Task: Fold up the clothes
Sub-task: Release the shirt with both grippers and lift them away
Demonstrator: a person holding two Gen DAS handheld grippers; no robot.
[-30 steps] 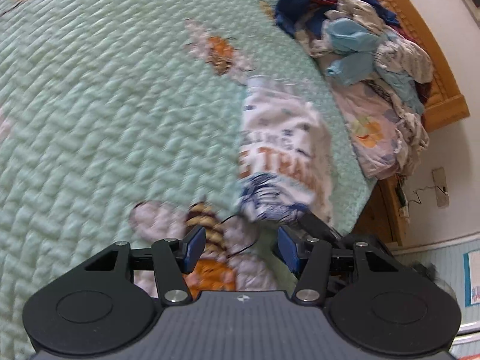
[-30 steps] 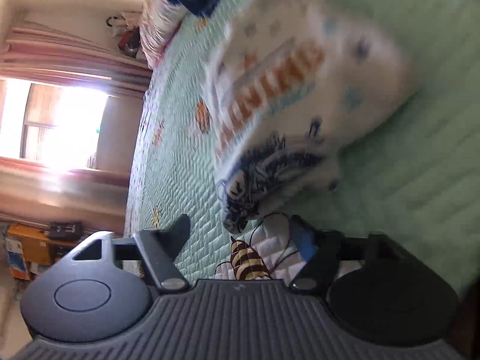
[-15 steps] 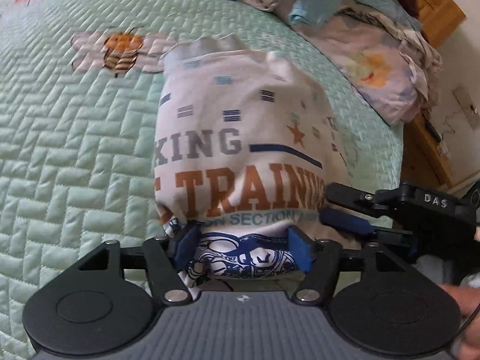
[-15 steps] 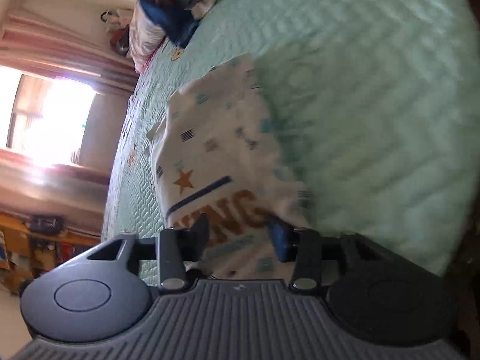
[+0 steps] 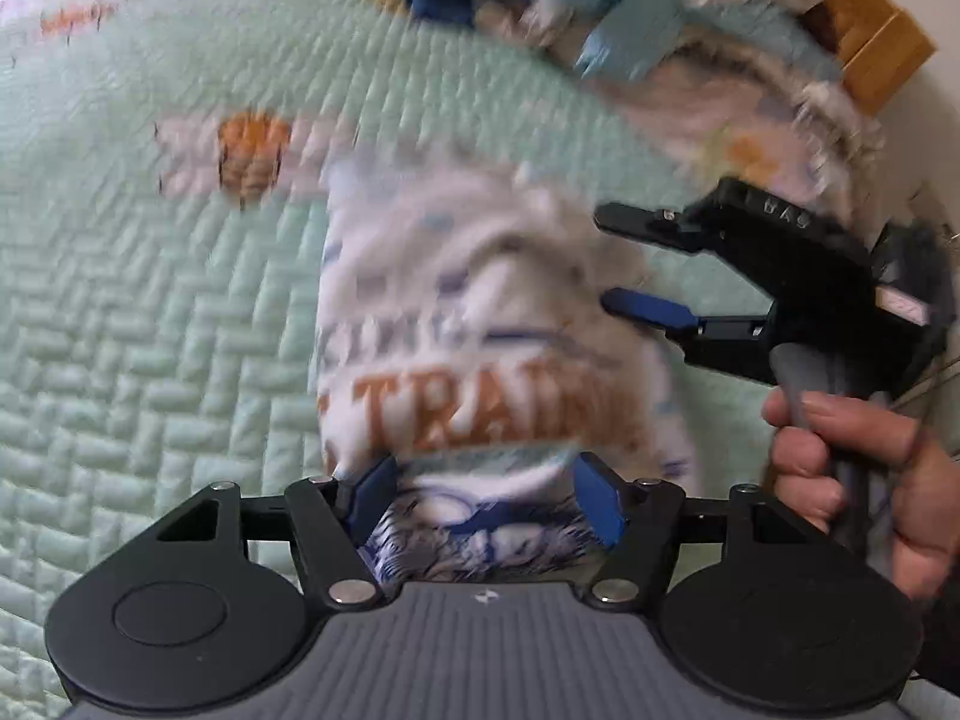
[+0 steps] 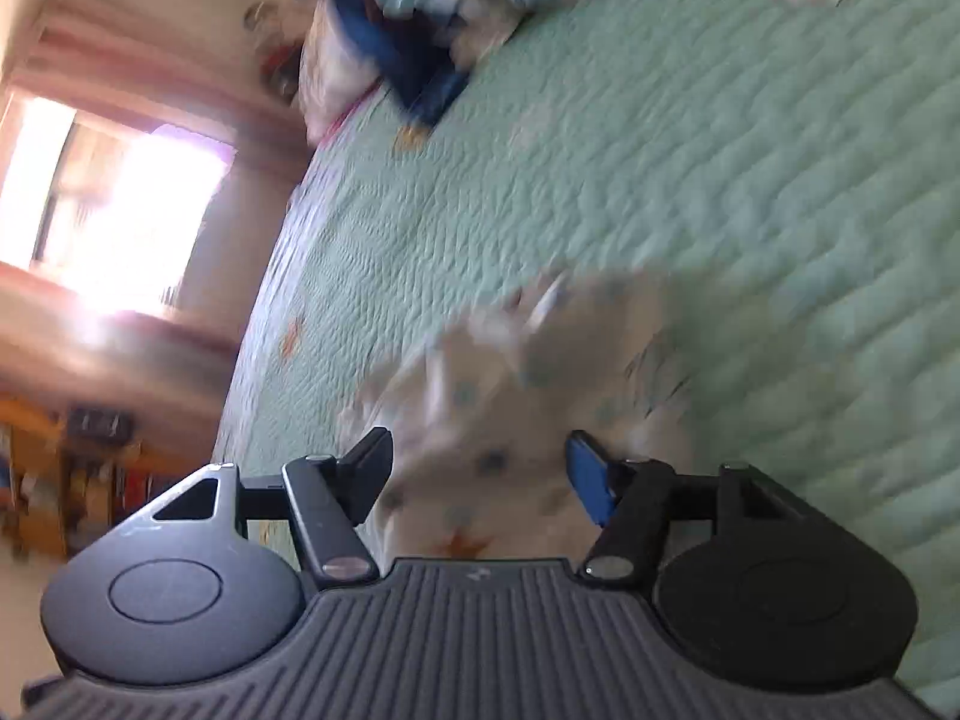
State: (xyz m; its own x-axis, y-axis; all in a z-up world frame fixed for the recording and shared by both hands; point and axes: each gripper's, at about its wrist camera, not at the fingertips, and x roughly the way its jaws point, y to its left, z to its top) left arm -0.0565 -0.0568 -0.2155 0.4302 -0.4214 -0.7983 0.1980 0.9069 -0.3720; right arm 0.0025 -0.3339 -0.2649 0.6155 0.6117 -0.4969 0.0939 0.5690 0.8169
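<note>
Two claws over a mint quilted bed (image 5: 150, 312). Nearest, left claw (image 5: 480, 495) spread, printed white T-shirt (image 5: 480, 324) between its pads, grip unclear through blur. Right claw (image 6: 480, 468) opening over the same folded shirt. Beyond, bee motif (image 5: 252, 156), then heaped unfolded clothes (image 5: 630, 18) at the headboard.

The shirt (image 5: 480, 324) lies on the bed (image 5: 150, 330) — the left gripper (image 5: 483, 501) at its near edge, the right gripper (image 5: 624, 264) at its right side. Behind it, a clothes pile (image 5: 630, 18) — at the bed's far edge.
</note>
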